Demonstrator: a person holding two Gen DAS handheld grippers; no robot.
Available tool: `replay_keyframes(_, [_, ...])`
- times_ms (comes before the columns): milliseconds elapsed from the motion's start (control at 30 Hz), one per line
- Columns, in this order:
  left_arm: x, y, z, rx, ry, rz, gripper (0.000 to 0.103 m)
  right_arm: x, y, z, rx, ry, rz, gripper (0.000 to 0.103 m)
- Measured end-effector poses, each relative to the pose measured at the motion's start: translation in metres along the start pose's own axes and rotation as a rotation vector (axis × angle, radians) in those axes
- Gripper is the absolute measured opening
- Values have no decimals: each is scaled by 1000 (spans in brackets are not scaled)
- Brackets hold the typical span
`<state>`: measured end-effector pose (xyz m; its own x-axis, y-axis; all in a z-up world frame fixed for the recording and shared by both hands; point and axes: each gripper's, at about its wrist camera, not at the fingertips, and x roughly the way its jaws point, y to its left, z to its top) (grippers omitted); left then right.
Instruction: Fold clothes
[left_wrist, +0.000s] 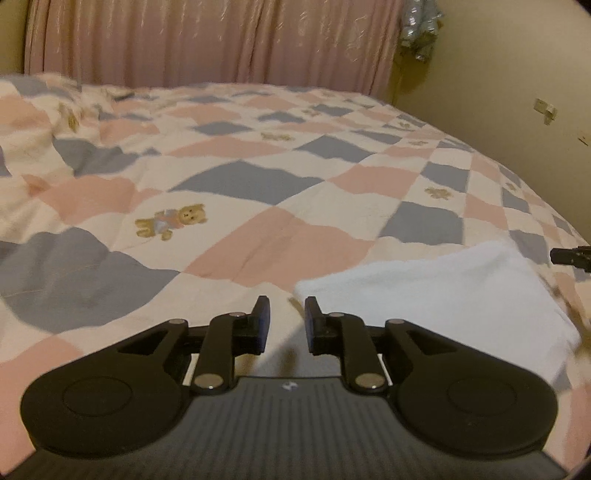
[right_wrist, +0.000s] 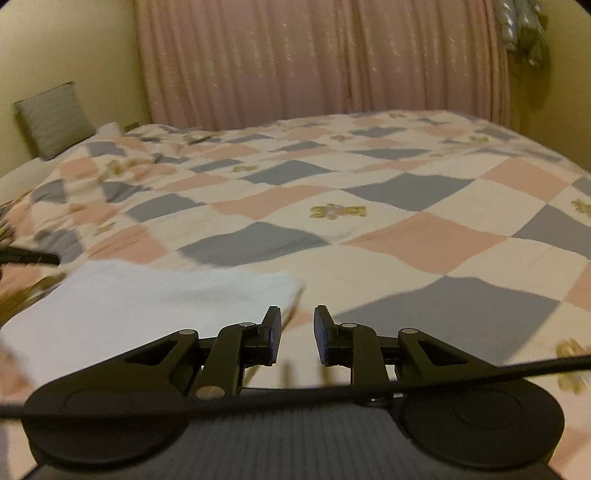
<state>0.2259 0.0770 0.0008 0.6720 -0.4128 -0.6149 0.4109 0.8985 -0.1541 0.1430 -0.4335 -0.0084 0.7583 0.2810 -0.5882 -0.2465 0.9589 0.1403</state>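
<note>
A folded white cloth (left_wrist: 439, 295) lies flat on the checked bedspread (left_wrist: 258, 177), to the right of my left gripper (left_wrist: 286, 317). That gripper is open, with nothing between its fingers, and hovers just left of the cloth's near corner. In the right wrist view the same white cloth (right_wrist: 147, 299) lies to the left of my right gripper (right_wrist: 297, 328), which is also open and empty, just off the cloth's right corner. The tip of the right gripper (left_wrist: 570, 255) shows at the far right edge of the left wrist view. The left gripper's tip (right_wrist: 29, 255) shows at the left edge of the right view.
The bed (right_wrist: 369, 206) carries a pink, blue and white quilt with teddy bear prints. A pink curtain (right_wrist: 314, 59) hangs behind it. A grey cushion (right_wrist: 53, 120) leans on the wall at the back left. A black cable (right_wrist: 480, 374) crosses the right gripper's body.
</note>
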Motion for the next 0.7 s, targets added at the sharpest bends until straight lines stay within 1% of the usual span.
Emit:
replay_keyframes(33, [-11, -8, -4, 17, -7, -11, 15, -7, 11, -6, -21, 2, 20, 25])
replay_keyframes(167, [-48, -49, -28, 108, -15, -98, 16, -36, 53, -32, -103, 11, 99, 25])
replay_keyframes(233, [-59, -69, -41, 154, -9, -151, 17, -49, 74, -45, -145, 16, 138, 24])
replay_keyframes(300, [-63, -87, -55, 201, 16, -192, 17, -47, 94, -54, -210, 40, 161, 24])
replay_keyframes(367, [-57, -99, -69, 248, 70, -184, 18, -42, 104, -61, -258, 67, 163, 22])
replay_keyframes(433, [-50, -102, -81, 273, 113, -157, 18, -33, 102, -65, -269, 93, 147, 22])
replay_keyframes(500, [-48, -98, -89, 281, 134, -127, 17, -29, 91, -71, -265, 125, 79, 22])
replay_keyframes(600, [-54, -92, -93, 286, 142, -102, 18, -39, 68, -79, -232, 144, 16, 23])
replay_keyframes(633, [-57, -92, -93, 308, 143, -81, 18, -46, 61, -82, -237, 152, -20, 24])
replay_keyframes(700, [-64, -97, -92, 367, 141, -47, 18, -58, 59, -86, -256, 149, -52, 24])
